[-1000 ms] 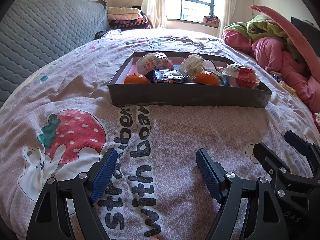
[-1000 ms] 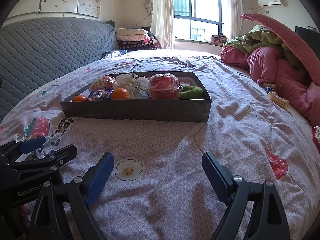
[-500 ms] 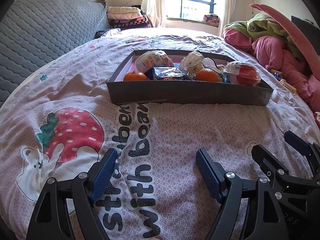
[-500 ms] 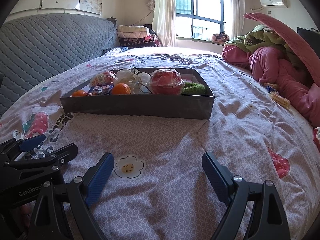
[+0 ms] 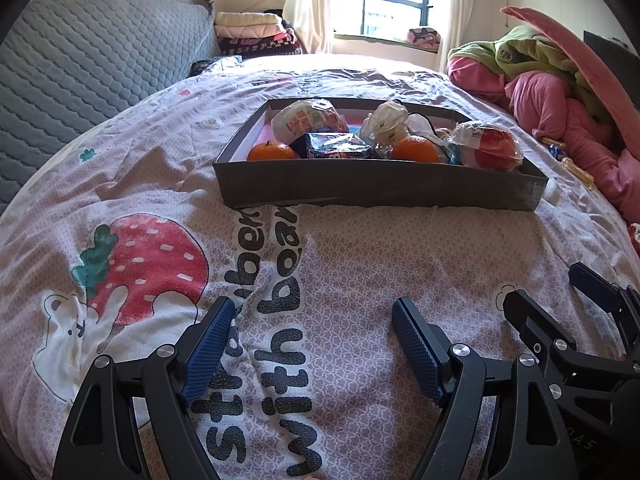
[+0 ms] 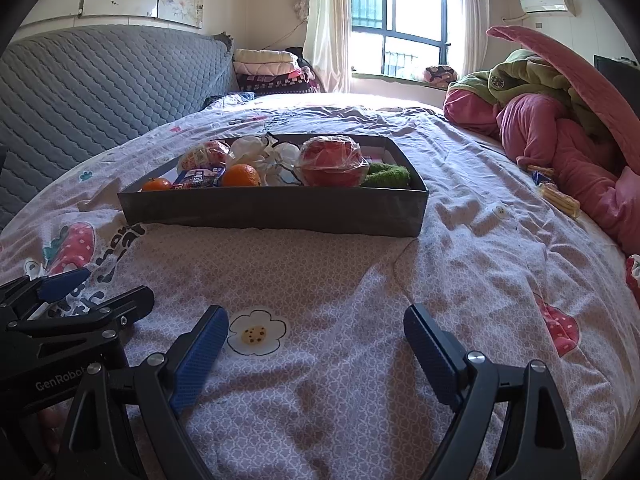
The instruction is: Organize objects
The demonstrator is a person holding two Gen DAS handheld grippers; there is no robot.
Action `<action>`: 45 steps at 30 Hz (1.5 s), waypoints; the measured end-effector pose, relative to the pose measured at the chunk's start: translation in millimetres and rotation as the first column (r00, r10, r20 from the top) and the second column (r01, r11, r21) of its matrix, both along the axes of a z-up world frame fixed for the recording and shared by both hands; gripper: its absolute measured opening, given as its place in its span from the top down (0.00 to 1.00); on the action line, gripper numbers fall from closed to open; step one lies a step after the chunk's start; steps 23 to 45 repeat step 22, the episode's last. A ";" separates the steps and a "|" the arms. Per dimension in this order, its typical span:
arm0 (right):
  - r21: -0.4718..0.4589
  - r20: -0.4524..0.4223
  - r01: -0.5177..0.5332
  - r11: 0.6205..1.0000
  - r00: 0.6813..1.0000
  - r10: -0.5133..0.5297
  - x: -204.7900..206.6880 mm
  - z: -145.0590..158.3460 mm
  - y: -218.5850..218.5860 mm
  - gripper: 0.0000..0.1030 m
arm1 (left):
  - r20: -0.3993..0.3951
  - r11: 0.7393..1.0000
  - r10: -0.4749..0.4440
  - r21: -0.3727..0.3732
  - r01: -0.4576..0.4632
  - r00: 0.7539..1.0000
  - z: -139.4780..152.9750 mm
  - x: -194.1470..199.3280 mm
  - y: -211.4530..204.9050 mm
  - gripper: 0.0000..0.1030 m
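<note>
A shallow dark grey cardboard tray (image 5: pixel 380 190) sits mid-bed on a pink strawberry-print quilt (image 5: pixel 360 264), well short of the headboard edge. Inside lie two small oranges (image 5: pixel 270 151), a blue foil snack packet (image 5: pixel 338 148), a white crumpled plastic bag (image 6: pixel 256 150), a red plastic-wrapped fruit (image 6: pixel 332 162) and a green fuzzy ring (image 6: pixel 390 175) at the tray's right end. The left gripper (image 5: pixel 310 322) and right gripper (image 6: pixel 314 328) hover side by side over the quilt near the bed's front edge, fingers spread wide, holding nothing, well apart from the tray.
</note>
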State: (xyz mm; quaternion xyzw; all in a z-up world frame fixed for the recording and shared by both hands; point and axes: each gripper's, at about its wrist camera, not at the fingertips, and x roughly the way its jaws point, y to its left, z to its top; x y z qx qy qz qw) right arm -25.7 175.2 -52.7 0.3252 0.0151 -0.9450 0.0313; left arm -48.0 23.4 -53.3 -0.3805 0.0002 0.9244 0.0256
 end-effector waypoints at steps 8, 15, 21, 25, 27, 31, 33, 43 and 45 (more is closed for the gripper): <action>0.005 0.010 0.002 1.000 1.000 -0.002 -1.1 -2.0 -0.6 0.13 | 0.001 1.000 0.000 -0.002 0.000 1.000 0.4 0.5 -0.3 0.21; 0.013 0.015 0.000 1.000 1.000 -0.001 -2.0 -3.1 -1.5 0.13 | 0.002 1.000 0.001 -0.003 -0.001 1.000 -0.7 -0.4 0.3 0.21; 0.016 0.027 0.000 1.000 1.000 -0.001 -3.3 -4.8 -1.5 0.13 | 0.007 1.000 0.008 0.008 -0.008 1.000 -1.5 -3.6 -1.1 0.21; 0.016 0.026 0.000 1.000 1.000 -0.001 -3.1 -4.7 -1.4 0.13 | 0.005 1.000 0.009 0.004 -0.009 1.000 -1.6 -3.1 -0.7 0.21; 0.016 0.026 0.000 1.000 1.000 -0.001 -3.1 -4.7 -1.4 0.13 | 0.005 1.000 0.009 0.004 -0.009 1.000 -1.6 -3.1 -0.7 0.21; 0.016 0.026 0.000 1.000 1.000 -0.001 -3.1 -4.7 -1.4 0.13 | 0.005 1.000 0.009 0.004 -0.009 1.000 -1.6 -3.1 -0.7 0.21; 0.016 0.026 0.000 1.000 1.000 -0.001 -3.1 -4.7 -1.4 0.13 | 0.005 1.000 0.009 0.004 -0.009 1.000 -1.6 -3.1 -0.7 0.21; 0.016 0.026 0.000 1.000 1.000 -0.001 -3.1 -4.7 -1.4 0.13 | 0.005 1.000 0.009 0.004 -0.009 1.000 -1.6 -3.1 -0.7 0.21; 0.016 0.026 0.000 1.000 1.000 -0.001 -3.1 -4.7 -1.4 0.13 | 0.005 1.000 0.009 0.004 -0.009 1.000 -1.6 -3.1 -0.7 0.21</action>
